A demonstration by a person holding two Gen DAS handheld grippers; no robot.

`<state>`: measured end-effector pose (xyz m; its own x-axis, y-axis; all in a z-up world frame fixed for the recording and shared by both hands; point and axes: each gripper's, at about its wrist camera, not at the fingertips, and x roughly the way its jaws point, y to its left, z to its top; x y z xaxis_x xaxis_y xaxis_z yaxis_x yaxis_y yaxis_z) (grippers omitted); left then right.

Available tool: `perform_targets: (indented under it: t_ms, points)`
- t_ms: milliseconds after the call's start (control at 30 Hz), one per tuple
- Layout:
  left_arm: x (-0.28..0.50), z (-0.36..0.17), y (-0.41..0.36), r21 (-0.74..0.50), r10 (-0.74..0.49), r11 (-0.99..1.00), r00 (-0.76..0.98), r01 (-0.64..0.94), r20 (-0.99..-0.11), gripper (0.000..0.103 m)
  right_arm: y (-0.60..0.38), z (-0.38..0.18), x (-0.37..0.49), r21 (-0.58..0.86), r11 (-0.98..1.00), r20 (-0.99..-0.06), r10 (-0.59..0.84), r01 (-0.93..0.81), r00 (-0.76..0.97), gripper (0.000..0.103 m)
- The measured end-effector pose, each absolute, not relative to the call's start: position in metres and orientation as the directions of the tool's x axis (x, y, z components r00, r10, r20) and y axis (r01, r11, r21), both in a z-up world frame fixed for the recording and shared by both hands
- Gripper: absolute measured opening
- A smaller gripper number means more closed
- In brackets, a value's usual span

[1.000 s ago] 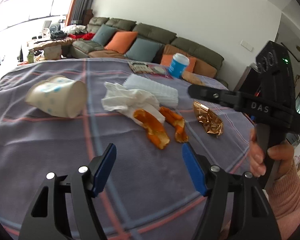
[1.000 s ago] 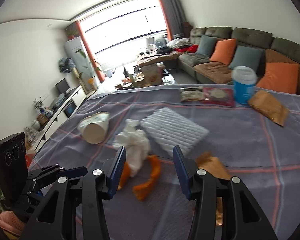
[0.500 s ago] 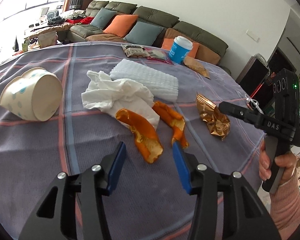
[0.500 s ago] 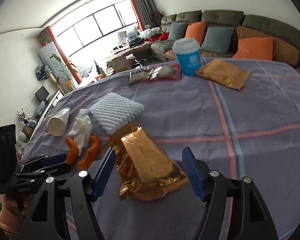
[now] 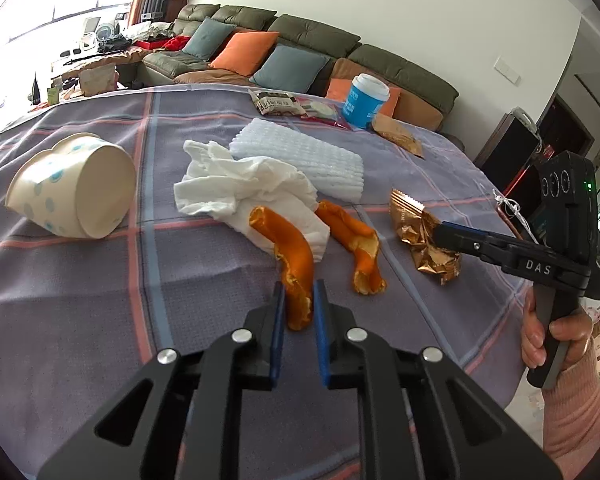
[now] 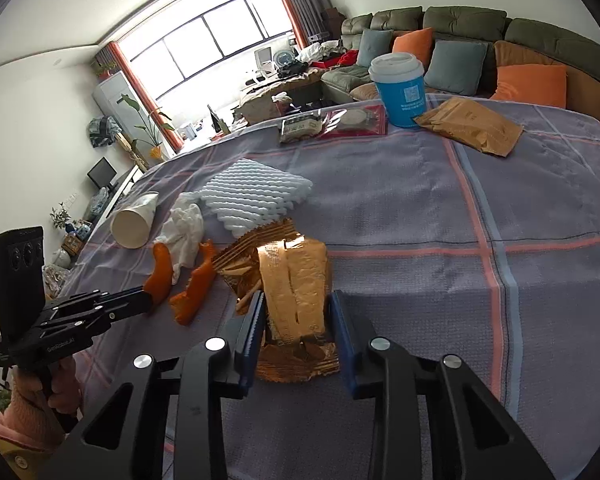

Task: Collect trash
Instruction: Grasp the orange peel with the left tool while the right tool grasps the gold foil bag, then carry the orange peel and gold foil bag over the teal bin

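Note:
A curved orange peel (image 5: 288, 240) lies on the checked grey cloth, and my left gripper (image 5: 299, 292) has its near end between the blue pads; the jaws are closing and the pads press on it. A second peel (image 5: 356, 248) lies just to its right. The crumpled gold wrapper (image 6: 296, 276) sits between the pads of my right gripper (image 6: 296, 304), whose jaws are closing, and it buckles upward. In the left wrist view the right gripper (image 5: 440, 232) reaches the wrapper (image 5: 428, 256) from the right.
A crumpled white tissue (image 5: 236, 184), a tipped paper cup (image 5: 76, 184) and a white foam net (image 5: 300, 156) lie behind the peels. Farther back stand a blue lidded cup (image 5: 364, 100), snack packets (image 5: 276, 102) and a brown pouch (image 5: 396, 134). The table edge (image 5: 512, 292) drops off at right.
Both grippers came forward and down onto the trash. The left jaws narrowed around the near peel. The right jaws widened, then closed in on the gold wrapper, which folded up.

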<state>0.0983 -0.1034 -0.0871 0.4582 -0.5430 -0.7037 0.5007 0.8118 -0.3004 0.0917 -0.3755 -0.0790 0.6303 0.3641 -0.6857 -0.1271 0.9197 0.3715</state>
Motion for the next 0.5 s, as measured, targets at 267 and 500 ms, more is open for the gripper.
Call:
perform_targets:
  t_ms: [267,500]
  points:
    - [0.088,-0.081,-0.089,-0.316,-0.563,0.804,0.469,0.504,-0.681,0.011,-0.369,-0.061,0.086,0.379,0.912,-0.643,0.382,-0.158,0.664,0.029]
    - [0.076,-0.069,-0.072,-0.314,-0.572,0.802,0.499,0.509,-0.652,0.007,-0.344,-0.043,0.085,0.367,0.899,-0.607,0.426,-0.239,0.670,0.029]
